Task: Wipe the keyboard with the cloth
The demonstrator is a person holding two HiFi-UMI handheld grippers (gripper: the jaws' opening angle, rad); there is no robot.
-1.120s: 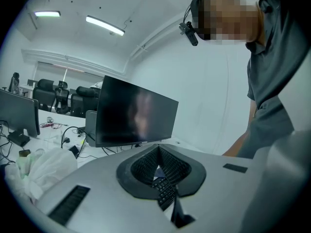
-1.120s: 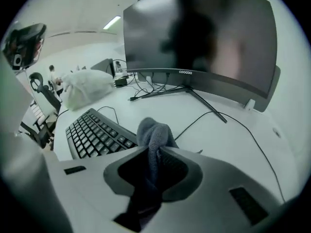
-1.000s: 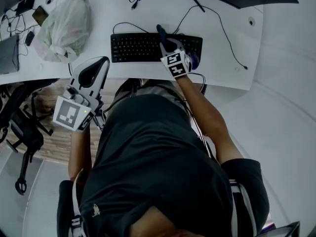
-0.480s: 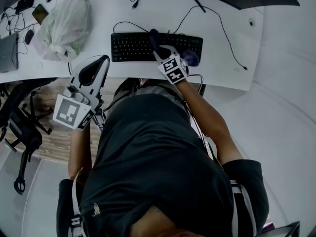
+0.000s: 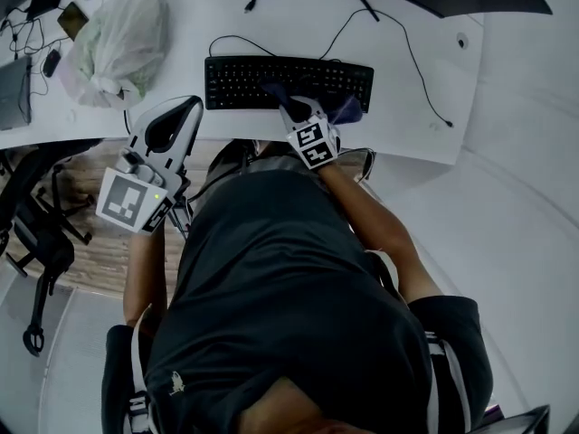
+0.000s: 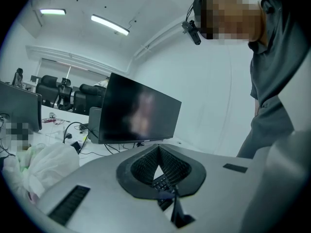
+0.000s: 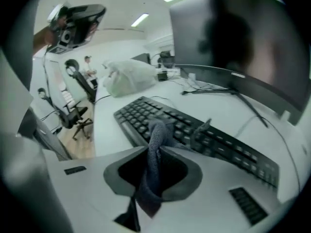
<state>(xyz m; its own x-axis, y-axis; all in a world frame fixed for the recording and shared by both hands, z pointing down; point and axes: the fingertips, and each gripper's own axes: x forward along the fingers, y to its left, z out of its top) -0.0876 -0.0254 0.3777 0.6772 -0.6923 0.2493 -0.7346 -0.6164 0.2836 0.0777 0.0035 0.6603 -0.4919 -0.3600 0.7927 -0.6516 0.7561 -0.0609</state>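
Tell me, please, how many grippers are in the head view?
2. The left gripper is near the desk's front edge, shut and empty. The right gripper is over the keyboard, shut on the cloth. None seems hidden.

Right gripper (image 7: 153, 152) clamps cloth (image 7: 156, 132) (dark, bunched) on keyboard (image 7: 141, 111); monitor (image 7: 243, 33) behind.

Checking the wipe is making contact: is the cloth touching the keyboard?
Touching. The right gripper view shows the cloth, pinched in the right tongs, draped onto the keyboard keys.
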